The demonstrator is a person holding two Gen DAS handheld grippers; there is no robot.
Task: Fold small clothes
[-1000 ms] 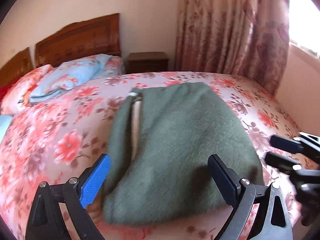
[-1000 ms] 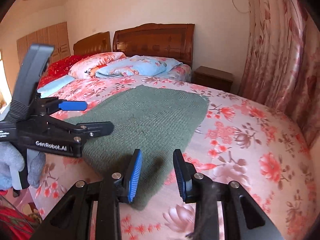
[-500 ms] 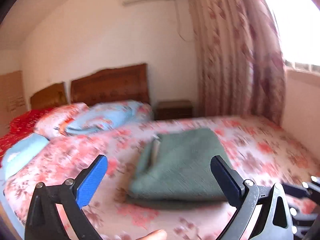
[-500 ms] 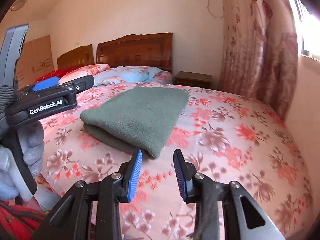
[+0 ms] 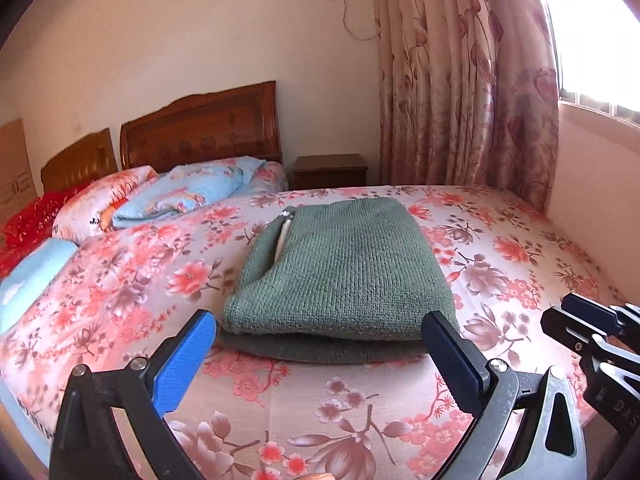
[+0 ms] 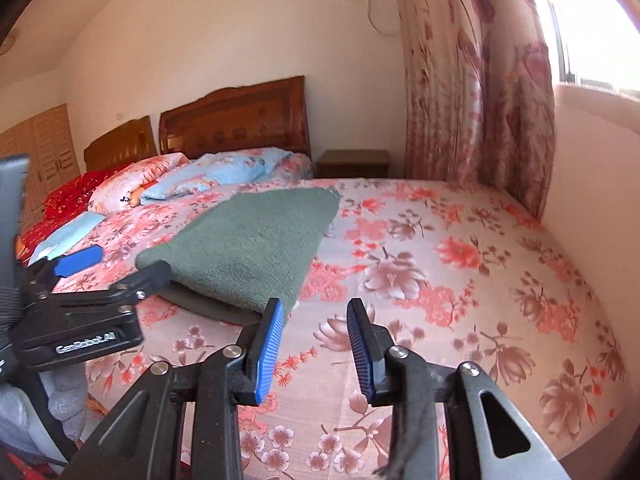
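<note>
A green knitted garment (image 5: 340, 272) lies folded in a flat stack on the floral bed sheet (image 5: 500, 264); it also shows in the right wrist view (image 6: 256, 240). My left gripper (image 5: 320, 356) is wide open and empty, held just in front of the garment's near edge. My right gripper (image 6: 316, 344) is open with a narrower gap and empty, to the right of the garment's near corner. The left gripper appears in the right wrist view (image 6: 100, 280), and the right gripper at the right edge of the left wrist view (image 5: 592, 328).
Pillows and a blue quilt (image 5: 188, 192) lie at the head of the bed by the wooden headboard (image 5: 200, 128). A nightstand (image 5: 330, 170), a floral curtain (image 5: 464, 80) and a wall (image 5: 596, 184) bound the far and right sides.
Both grippers have pulled back from the folded garment toward the bed's near edge. The left gripper has dropped lower again after tilting up. The garment has not moved.
</note>
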